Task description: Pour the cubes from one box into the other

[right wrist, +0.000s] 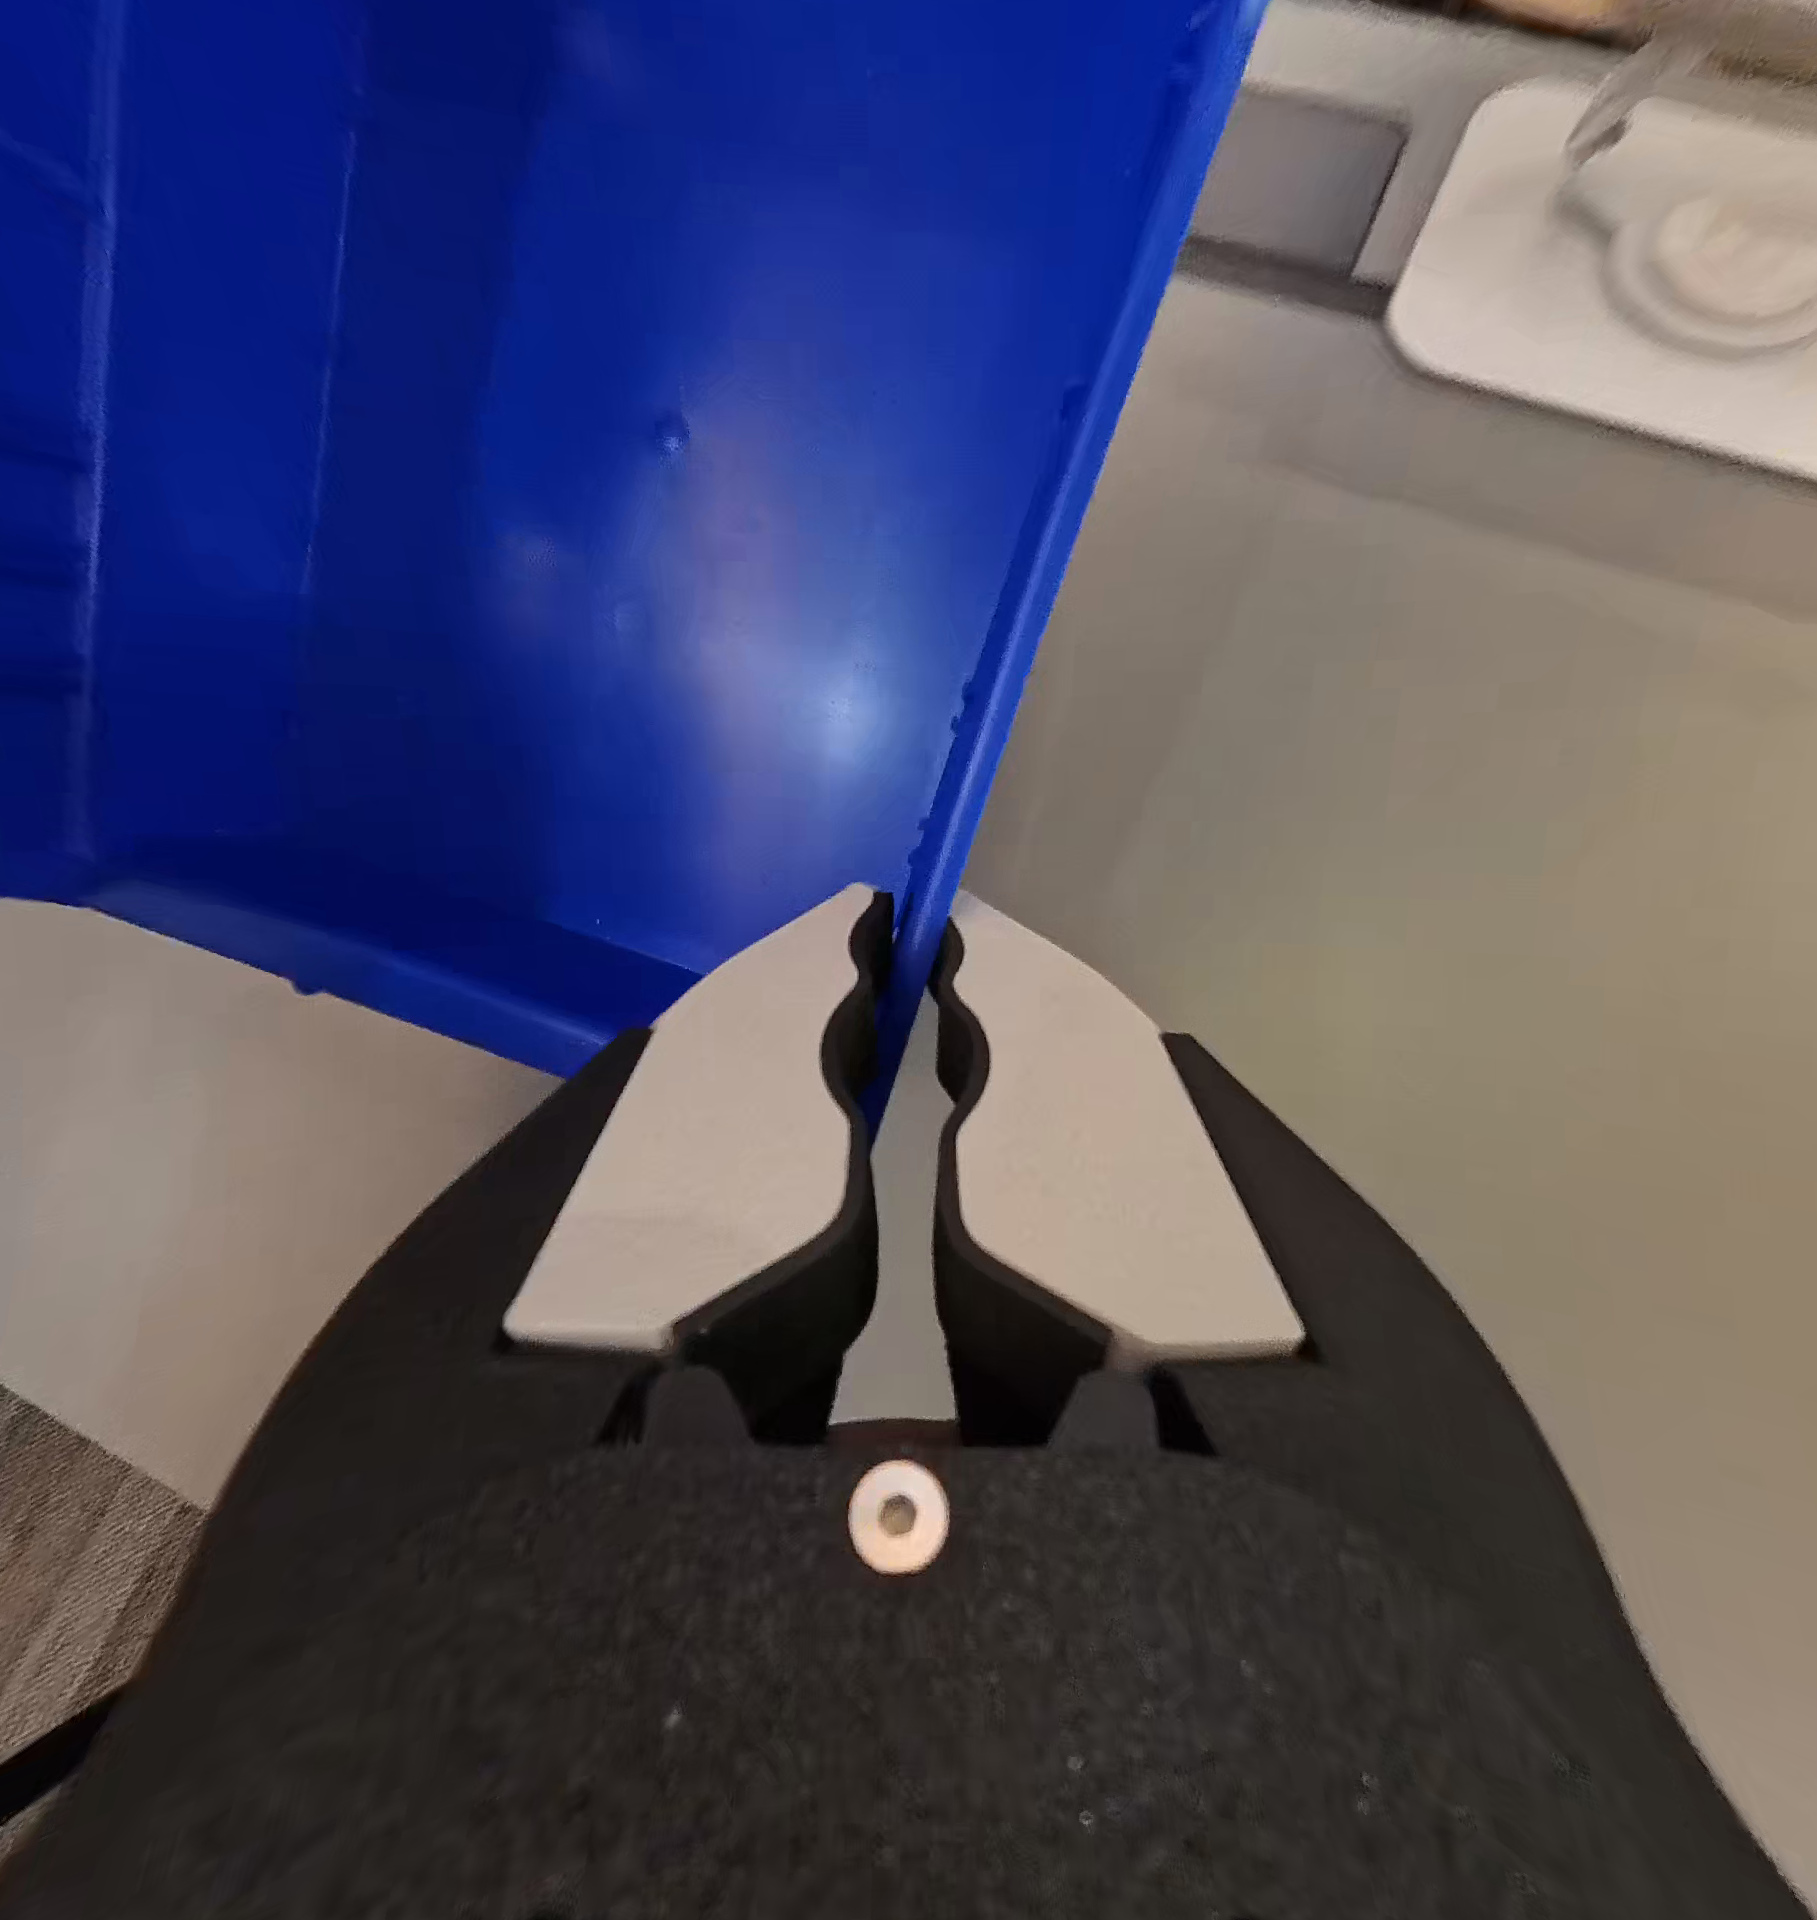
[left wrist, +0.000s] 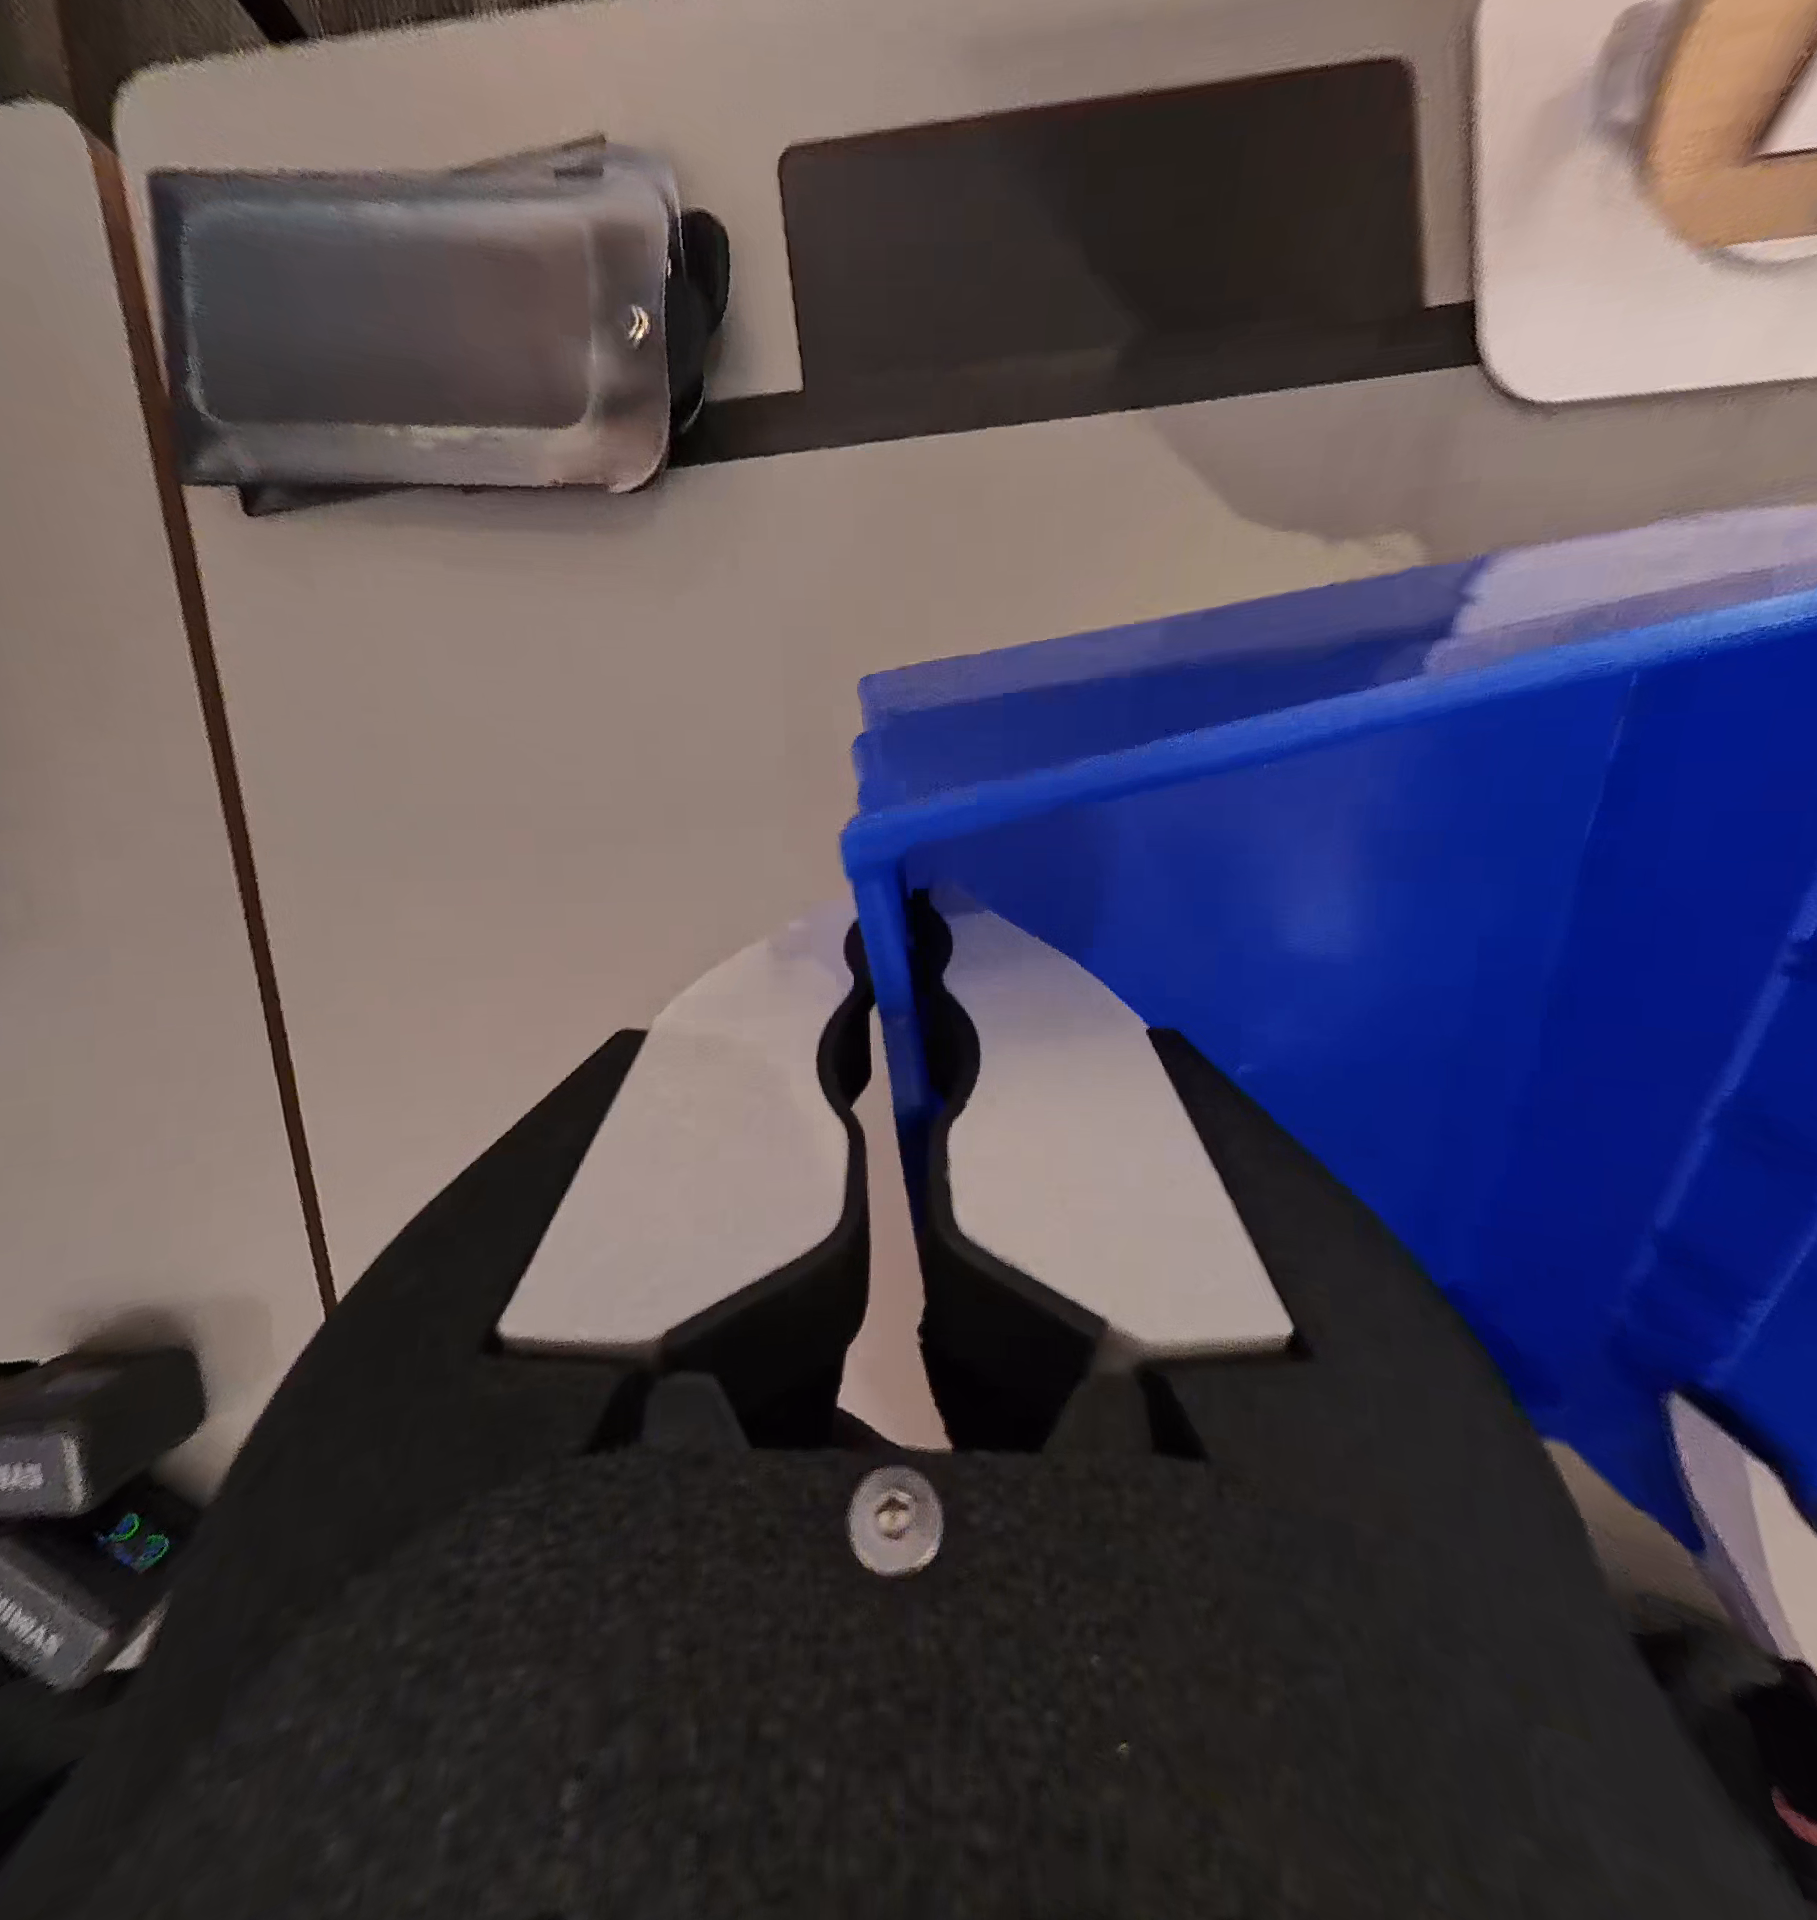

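Note:
A blue plastic box [left wrist: 1403,987] is held up off the grey table and tilted, so I look at its smooth outer wall. My left gripper [left wrist: 899,945] is shut on the box's left rim edge. My right gripper [right wrist: 909,925] is shut on the box's right rim edge, and the box [right wrist: 519,468] fills the upper left of the right wrist view. The inside of the box, any cubes and a second box are hidden.
A clear plastic pouch [left wrist: 416,322] lies far left on the table [left wrist: 571,779]. A dark recessed panel [left wrist: 1101,218] sits at the back. A white tray [right wrist: 1662,291] with blurred items stands far right. Black blocks [left wrist: 42,1527] lie near left, past a table seam.

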Demonstrator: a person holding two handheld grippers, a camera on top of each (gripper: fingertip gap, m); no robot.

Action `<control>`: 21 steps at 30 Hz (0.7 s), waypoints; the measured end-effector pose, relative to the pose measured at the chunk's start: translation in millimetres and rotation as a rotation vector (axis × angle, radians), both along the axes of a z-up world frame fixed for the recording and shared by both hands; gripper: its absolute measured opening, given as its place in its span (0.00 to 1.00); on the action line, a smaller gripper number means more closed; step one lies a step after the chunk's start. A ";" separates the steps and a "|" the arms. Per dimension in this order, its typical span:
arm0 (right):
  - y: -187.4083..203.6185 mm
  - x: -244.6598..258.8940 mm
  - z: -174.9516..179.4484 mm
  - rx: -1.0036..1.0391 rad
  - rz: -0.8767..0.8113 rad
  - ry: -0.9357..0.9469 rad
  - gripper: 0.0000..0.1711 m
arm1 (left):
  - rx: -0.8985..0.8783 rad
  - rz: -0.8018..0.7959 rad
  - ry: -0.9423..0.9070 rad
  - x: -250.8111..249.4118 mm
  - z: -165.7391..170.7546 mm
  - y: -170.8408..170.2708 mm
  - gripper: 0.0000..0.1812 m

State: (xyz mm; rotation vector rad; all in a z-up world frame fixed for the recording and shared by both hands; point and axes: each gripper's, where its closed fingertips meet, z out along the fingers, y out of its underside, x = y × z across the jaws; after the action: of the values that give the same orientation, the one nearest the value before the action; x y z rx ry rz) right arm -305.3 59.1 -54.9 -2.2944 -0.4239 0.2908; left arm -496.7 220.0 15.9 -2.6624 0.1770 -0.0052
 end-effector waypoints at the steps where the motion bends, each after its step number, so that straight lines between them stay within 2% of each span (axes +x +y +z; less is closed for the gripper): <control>1: 6.2 -4.7 -8.6 -0.029 0.002 0.000 0.03 | -0.028 0.004 -0.005 -4.6 -14.1 8.9 0.03; 7: 44.0 -8.0 -43.1 -0.191 0.029 -0.036 0.03 | -0.224 -0.045 -0.072 -15.1 -91.9 52.1 0.03; 10: 48.7 -13.9 -57.1 -0.295 0.066 -0.041 0.06 | -0.294 -0.102 -0.070 -12.8 -116.8 68.4 0.03; 15: 63.1 -19.0 -64.2 -0.341 0.067 -0.048 0.07 | -0.362 -0.074 -0.075 -15.6 -154.6 81.6 0.03; 21: 73.1 -25.9 -70.1 -0.339 0.088 -0.005 0.07 | -0.322 -0.036 -0.136 -26.2 -163.5 90.1 0.03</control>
State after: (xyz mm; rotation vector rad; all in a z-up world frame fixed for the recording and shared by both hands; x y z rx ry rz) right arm -331.2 132.3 -125.0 -2.6105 -0.5108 0.4289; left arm -522.9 310.0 -147.6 -2.9650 0.1937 -0.2451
